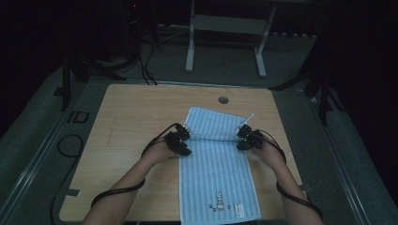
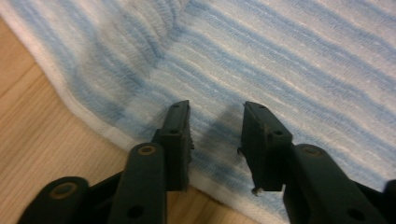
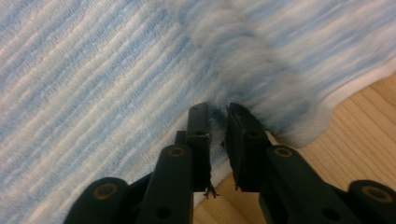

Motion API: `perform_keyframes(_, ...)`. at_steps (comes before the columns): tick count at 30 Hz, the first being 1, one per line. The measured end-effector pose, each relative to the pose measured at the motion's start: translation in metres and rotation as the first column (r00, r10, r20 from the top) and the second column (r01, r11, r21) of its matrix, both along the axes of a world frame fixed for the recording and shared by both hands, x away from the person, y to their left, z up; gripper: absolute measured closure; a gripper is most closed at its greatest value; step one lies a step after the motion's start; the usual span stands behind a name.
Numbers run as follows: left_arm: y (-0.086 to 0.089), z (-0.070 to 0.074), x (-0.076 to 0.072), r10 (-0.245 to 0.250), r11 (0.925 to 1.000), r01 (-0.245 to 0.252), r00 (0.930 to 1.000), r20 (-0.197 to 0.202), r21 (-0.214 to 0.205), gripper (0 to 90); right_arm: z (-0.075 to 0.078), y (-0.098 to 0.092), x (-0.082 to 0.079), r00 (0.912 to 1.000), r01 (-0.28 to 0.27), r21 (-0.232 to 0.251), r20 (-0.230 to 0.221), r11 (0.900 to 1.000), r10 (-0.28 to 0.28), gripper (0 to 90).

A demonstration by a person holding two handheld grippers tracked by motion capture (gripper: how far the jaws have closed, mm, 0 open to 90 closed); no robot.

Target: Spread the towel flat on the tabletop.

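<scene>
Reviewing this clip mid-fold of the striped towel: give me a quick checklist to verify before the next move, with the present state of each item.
1. Left gripper clear of cloth: ok, jaws apart above the towel, nothing between them.
2. Right gripper released: cannot tell, jaws nearly together with towel fibres in the narrow gap.
3. Far end of the towel folded over toward the person: ok.
4. Folded flap edges lined up with the layer below: not ok, flap sits skewed.
5. Towel fully on the table: not ok, near end reaches the front edge.
</scene>
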State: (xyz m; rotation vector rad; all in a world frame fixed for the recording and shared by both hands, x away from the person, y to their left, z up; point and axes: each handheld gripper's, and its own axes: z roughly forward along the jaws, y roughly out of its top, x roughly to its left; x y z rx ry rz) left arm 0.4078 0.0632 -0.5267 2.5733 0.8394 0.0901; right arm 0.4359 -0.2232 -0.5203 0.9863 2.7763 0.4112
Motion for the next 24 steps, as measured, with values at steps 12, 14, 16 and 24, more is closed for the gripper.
perform_keyframes(12,0.003,0.002,-0.025,-0.078,0.9969,0.078,0.9961,-0.042,0.001,58.2,0.001,-0.003,-0.053,0.9983,-0.046,-0.008,-0.034,0.9989,0.046,73.5)
perform_keyframes(14,0.002,0.003,-0.030,-0.107,0.9942,0.107,0.9928,-0.054,0.001,58.1,0.003,-0.004,-0.057,0.9952,-0.062,-0.006,-0.075,0.9980,0.062,71.0)
perform_keyframes(16,0.003,0.007,-0.035,-0.113,0.9936,0.112,0.9922,-0.053,-0.012,57.6,0.006,-0.005,-0.060,0.9940,-0.078,-0.010,-0.077,0.9969,0.077,70.6)
perform_keyframes(24,-0.003,0.020,-0.021,-0.072,0.9973,0.072,0.9969,0.030,0.013,58.1,0.017,-0.008,-0.029,0.9998,0.011,0.002,-0.017,0.9999,-0.011,89.7)
